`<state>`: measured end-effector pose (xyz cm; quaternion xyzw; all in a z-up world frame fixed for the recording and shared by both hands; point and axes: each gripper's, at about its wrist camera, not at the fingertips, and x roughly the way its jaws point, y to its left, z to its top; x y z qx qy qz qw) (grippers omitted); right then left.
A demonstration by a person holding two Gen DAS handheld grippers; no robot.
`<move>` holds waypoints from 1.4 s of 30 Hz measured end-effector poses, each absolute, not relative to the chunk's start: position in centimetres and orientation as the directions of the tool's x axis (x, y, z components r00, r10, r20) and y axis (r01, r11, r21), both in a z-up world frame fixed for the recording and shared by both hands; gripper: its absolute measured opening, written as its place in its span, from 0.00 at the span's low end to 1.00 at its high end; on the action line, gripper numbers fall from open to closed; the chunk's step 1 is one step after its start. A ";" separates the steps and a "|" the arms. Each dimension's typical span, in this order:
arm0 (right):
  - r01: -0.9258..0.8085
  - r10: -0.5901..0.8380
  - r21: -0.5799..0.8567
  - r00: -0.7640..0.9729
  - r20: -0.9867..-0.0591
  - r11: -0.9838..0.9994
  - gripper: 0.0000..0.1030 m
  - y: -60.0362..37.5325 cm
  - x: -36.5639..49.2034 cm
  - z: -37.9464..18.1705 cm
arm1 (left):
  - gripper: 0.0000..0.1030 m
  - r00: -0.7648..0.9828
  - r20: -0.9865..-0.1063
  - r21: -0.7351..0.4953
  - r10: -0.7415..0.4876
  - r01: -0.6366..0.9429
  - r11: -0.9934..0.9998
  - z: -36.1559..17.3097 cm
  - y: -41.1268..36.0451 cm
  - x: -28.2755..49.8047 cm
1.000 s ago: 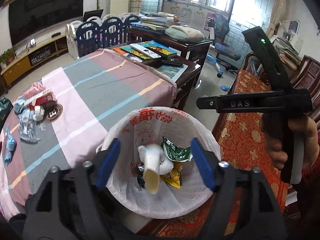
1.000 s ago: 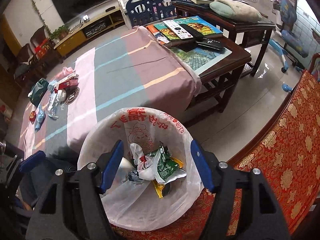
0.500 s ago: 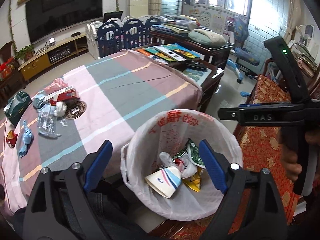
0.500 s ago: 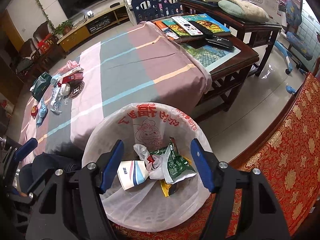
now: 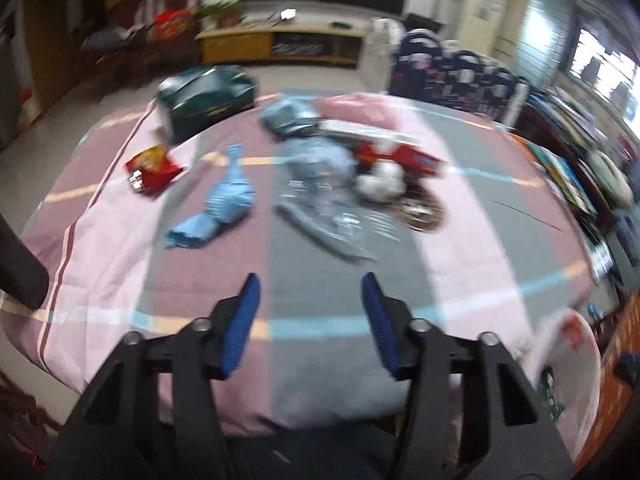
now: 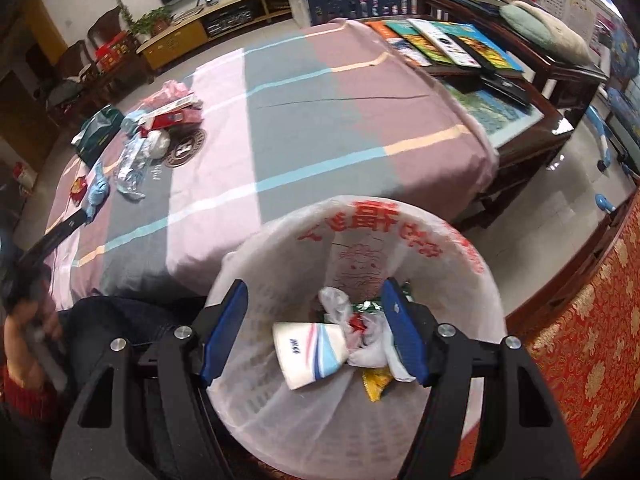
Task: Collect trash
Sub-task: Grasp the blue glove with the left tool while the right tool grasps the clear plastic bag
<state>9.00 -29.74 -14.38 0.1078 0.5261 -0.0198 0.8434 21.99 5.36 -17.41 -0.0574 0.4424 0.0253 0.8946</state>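
Now, the tally so far, claw by claw.

Bin: the lined trash bin (image 6: 360, 240) sits directly under the right gripper (image 6: 316, 330), and it already holds a paper cup (image 6: 310, 354), crumpled white plastic (image 6: 372, 354), and a green wrapper (image 6: 366, 306) with a yellow one (image 6: 376, 386), all between or just below the blue pads.

Right claw: jaws parted fairly wide, nothing pinched; it hangs empty over the bin mouth.

Left claw: the left gripper (image 5: 310, 320) points down at the striped tablecloth (image 5: 472, 240), its jaws closing with only bare cloth between them, so it carries nothing.

Still to collect: ahead of the left claw lies a scatter of litter. A crumpled blue piece (image 5: 220, 208) is ahead and to the left, clear plastic film (image 5: 324, 208) straight ahead, a white wad (image 5: 380, 182) and a red and white box (image 5: 396, 152) beyond to the right.

Farther out: a red snack packet (image 5: 152, 168) well off to the left, a dark green bag (image 5: 204, 100) at the far edge, and something pink (image 5: 360, 108) behind the box.

Round brown disc: a disc (image 5: 424, 208) lies beside the wad; the blur is heavy, so I cannot say whether it is trash or a coaster.

Progress: by my reading, a first batch is binned but most of the pile remains, roughly a third done at best.

Next pickup: the film or the blue piece looks nearest.
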 end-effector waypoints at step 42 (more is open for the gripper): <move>-0.151 0.444 0.417 0.301 -0.844 0.896 0.01 -6.2 29.8 -21.8 | 0.49 0.598 -0.797 -0.248 -0.089 -0.188 0.950 -22.2 15.0 29.6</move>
